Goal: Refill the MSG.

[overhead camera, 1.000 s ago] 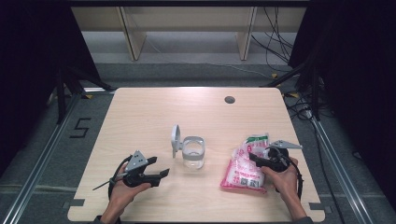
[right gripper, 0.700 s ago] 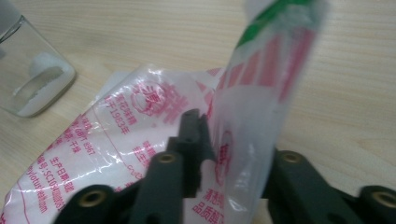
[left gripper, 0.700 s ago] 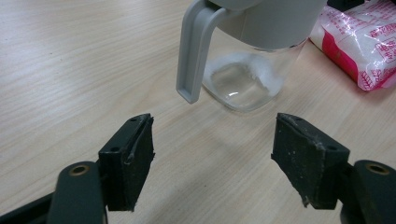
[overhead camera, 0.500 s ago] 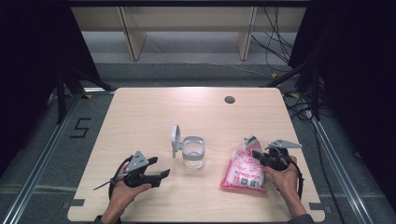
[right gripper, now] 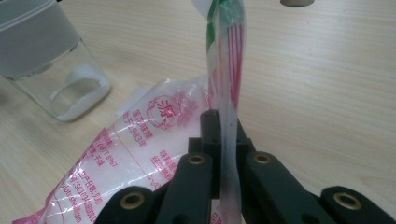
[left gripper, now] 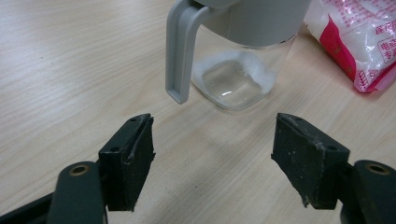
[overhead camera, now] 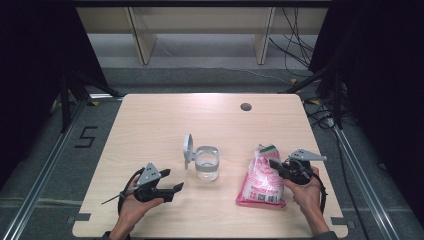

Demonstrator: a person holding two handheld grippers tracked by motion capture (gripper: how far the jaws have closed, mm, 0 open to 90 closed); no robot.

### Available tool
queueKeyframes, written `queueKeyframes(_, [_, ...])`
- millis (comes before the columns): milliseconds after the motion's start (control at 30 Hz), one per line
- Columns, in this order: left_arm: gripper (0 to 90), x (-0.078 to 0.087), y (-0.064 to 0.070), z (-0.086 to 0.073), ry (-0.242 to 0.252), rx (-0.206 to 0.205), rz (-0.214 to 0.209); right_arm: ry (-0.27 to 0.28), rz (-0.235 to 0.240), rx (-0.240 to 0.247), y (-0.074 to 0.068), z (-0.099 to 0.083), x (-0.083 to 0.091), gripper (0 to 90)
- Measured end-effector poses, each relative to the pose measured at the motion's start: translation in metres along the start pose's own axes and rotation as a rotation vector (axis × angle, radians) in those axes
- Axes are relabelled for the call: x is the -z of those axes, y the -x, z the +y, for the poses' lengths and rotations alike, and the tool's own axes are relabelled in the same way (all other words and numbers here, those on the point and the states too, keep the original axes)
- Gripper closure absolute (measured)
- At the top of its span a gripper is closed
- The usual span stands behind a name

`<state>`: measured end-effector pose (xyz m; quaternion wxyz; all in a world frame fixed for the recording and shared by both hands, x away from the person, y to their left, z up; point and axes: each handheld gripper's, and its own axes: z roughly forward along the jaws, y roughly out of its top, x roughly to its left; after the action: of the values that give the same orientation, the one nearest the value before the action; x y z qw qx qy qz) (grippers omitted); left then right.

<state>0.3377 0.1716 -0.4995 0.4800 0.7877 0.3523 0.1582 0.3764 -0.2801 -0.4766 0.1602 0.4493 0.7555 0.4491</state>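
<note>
A clear jar (overhead camera: pixel 207 165) with a grey collar and an open grey flip lid (overhead camera: pixel 188 149) stands mid-table; a little white powder lies in its bottom (left gripper: pixel 231 84). A pink-and-white plastic bag (overhead camera: pixel 261 179) of white grains lies to its right, its upper end lifted. My right gripper (overhead camera: pixel 274 164) is shut on the bag's thin edge (right gripper: pixel 227 140), which stands up between the jaws. My left gripper (overhead camera: pixel 177 188) is open at the front left, jaws wide apart and pointing at the jar (left gripper: pixel 243 60), holding nothing.
A small dark round hole (overhead camera: pixel 245 106) sits near the table's far right. The wooden table (overhead camera: pixel 150 125) has bare room on its left and far halves. Shelf legs and cables lie on the floor beyond the far edge.
My right gripper has shifted slightly left and lifted the bag's top end, so the bag stands more bunched up. The left gripper has stayed put.
</note>
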Motion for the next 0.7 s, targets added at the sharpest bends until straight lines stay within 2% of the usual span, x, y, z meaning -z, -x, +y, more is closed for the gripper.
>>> queueKeyframes(33, [28.7,0.000,-0.001,0.000,-0.017,-0.019,0.005,0.007,0.018,-0.003,-0.002,0.001,0.002,90.0])
queueKeyframes(67, [28.6,0.000,0.000,0.000,-0.008,-0.013,-0.001,0.011,0.017,-0.040,-0.006,0.002,0.005,90.0])
queueKeyframes(100, [28.7,-0.001,0.001,0.001,-0.007,-0.029,-0.004,0.028,0.014,0.008,-0.004,0.003,0.005,90.0])
queueKeyframes(133, [28.7,-0.001,0.001,0.001,-0.007,-0.029,-0.004,0.028,0.014,0.008,-0.004,0.003,0.005,90.0])
queueKeyframes(200, [28.7,-0.001,0.009,0.003,-0.007,-0.022,-0.018,0.035,0.021,-0.010,-0.011,0.005,0.012,90.0])
queueKeyframes(233, [28.7,-0.001,0.009,0.003,-0.007,-0.022,-0.018,0.057,0.034,0.021,-0.010,0.006,0.013,90.0])
queueKeyframes(267, [28.7,-0.002,0.017,0.005,-0.011,-0.046,-0.033,0.060,0.033,0.007,-0.013,0.007,0.016,90.0])
queueKeyframes(333, [28.6,-0.003,0.022,0.006,-0.022,-0.065,-0.042,0.078,0.033,0.031,-0.014,0.008,0.018,90.0])
queueKeyframes(400, [28.7,-0.006,0.030,0.006,-0.018,-0.077,-0.069,0.082,0.043,-0.001,-0.020,0.009,0.022,90.0])
queueKeyframes(433, [28.7,-0.007,0.033,0.006,-0.022,-0.082,-0.076,0.098,0.044,0.035,-0.019,0.011,0.023,90.0])
queueKeyframes(467, [28.6,-0.009,0.037,0.006,-0.021,-0.088,-0.089,0.097,0.038,0.026,-0.023,0.012,0.025,90.0])
queueKeyframes(500, [28.6,-0.010,0.040,0.006,-0.031,-0.096,-0.082,0.097,0.030,0.042,-0.026,0.013,0.026,90.0])
queueKeyframes(533, [28.6,-0.013,0.045,0.006,-0.037,-0.105,-0.093,0.131,0.021,0.090,-0.026,0.015,0.026,90.0])
queueKeyframes(567, [28.6,-0.015,0.048,0.006,-0.035,-0.110,-0.106,0.149,0.029,0.084,-0.029,0.018,0.028,90.0])
queueKeyframes(600, [28.7,-0.016,0.052,0.006,-0.038,-0.125,-0.100,0.158,0.027,0.106,-0.030,0.020,0.028,90.0])
queueKeyframes(633, [28.8,-0.018,0.056,0.005,-0.029,-0.118,-0.118,0.147,0.032,0.088,-0.034,0.022,0.032,90.0])
queueKeyframes(667, [29.0,-0.020,0.060,0.006,-0.026,-0.122,-0.119,0.184,0.033,0.107,-0.035,0.024,0.032,90.0])
queueKeyframes(700, [29.1,-0.022,0.063,0.006,-0.024,-0.132,-0.129,0.185,0.035,0.117,-0.038,0.026,0.034,90.0])
